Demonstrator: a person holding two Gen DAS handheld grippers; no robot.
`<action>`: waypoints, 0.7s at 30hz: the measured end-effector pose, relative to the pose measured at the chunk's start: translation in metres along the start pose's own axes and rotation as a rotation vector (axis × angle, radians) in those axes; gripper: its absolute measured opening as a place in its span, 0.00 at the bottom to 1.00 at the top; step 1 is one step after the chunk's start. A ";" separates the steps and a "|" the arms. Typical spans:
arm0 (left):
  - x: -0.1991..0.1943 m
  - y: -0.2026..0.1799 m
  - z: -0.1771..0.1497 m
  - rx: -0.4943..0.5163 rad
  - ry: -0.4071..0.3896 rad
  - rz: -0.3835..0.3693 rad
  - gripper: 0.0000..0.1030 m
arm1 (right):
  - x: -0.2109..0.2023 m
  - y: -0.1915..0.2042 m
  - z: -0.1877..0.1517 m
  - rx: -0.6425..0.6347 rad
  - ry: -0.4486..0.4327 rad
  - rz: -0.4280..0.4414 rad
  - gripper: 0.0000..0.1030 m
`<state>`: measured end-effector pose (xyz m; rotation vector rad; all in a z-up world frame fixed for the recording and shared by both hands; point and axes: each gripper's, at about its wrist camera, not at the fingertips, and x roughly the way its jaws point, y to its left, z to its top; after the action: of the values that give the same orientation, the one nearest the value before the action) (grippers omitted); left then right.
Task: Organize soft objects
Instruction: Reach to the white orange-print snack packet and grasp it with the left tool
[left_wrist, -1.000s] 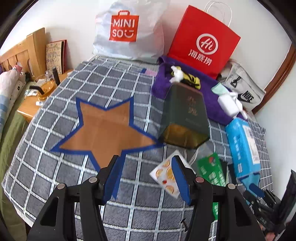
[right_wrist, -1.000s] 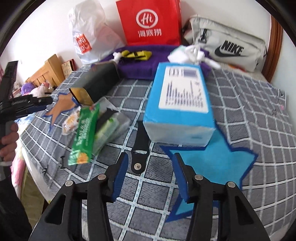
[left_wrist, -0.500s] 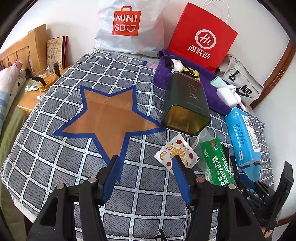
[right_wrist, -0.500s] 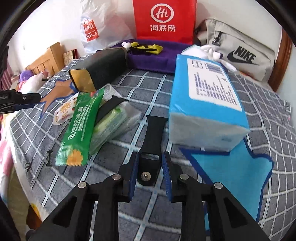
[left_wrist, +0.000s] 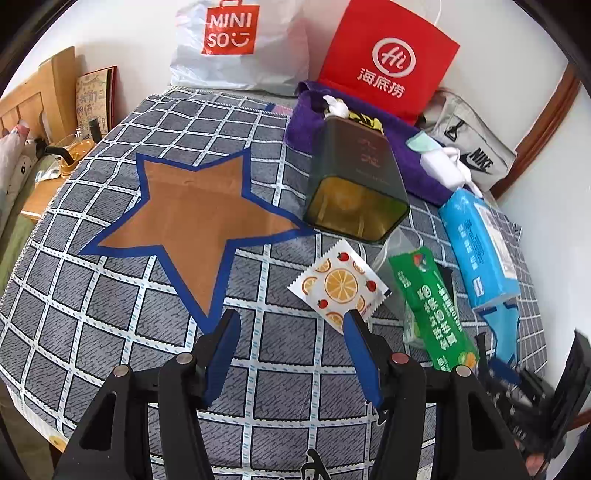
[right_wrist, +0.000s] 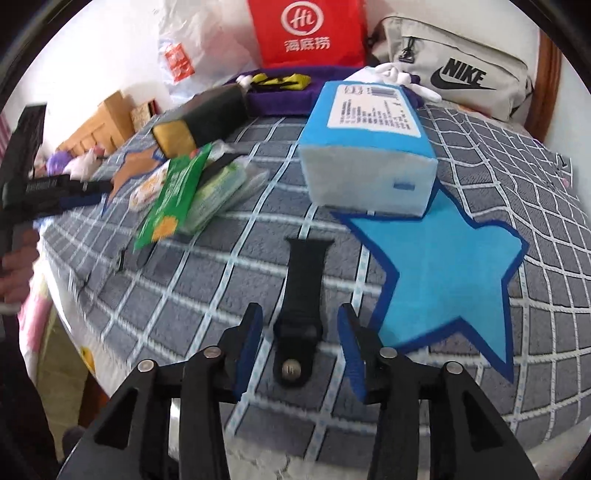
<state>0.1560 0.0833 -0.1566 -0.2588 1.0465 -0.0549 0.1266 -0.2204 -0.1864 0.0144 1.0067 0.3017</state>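
A black watch strap (right_wrist: 301, 295) lies on the grey checked cloth, its near end between the fingers of my open right gripper (right_wrist: 300, 325), untouched. A blue tissue pack (right_wrist: 365, 144) rests on a point of the blue star (right_wrist: 447, 273). A green packet (right_wrist: 170, 195) lies over clear-wrapped packs to the left. My left gripper (left_wrist: 291, 325) is open and empty above the cloth, just below the orange-print sachet (left_wrist: 338, 284), right of the brown star (left_wrist: 195, 210). A dark green tin (left_wrist: 356, 184) lies beyond. The tissue pack (left_wrist: 480, 251) and green packet (left_wrist: 430, 306) show here at right.
A red paper bag (left_wrist: 388, 62), a white Miniso bag (left_wrist: 236, 40), a purple cloth (left_wrist: 406, 155) with small items and a grey Nike bag (right_wrist: 454, 77) line the back by the wall. A wooden bedside stand (left_wrist: 40, 195) with a glass pot is at left.
My right gripper narrowed around the watch strap's end, then opened wider again, and the strap now lies nearer the blue star. My left gripper drew back slightly toward the cloth's front edge.
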 end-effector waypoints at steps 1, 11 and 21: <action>0.001 -0.001 0.000 0.003 0.002 0.004 0.54 | 0.002 0.000 0.003 0.005 -0.007 -0.002 0.42; 0.009 -0.020 0.003 0.127 0.000 -0.027 0.54 | 0.013 0.010 0.009 -0.070 -0.067 -0.081 0.22; 0.047 -0.055 0.007 0.354 0.022 0.039 0.68 | 0.012 0.005 0.006 -0.056 -0.080 -0.046 0.22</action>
<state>0.1898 0.0234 -0.1805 0.0834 1.0433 -0.2055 0.1365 -0.2119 -0.1921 -0.0475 0.9181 0.2849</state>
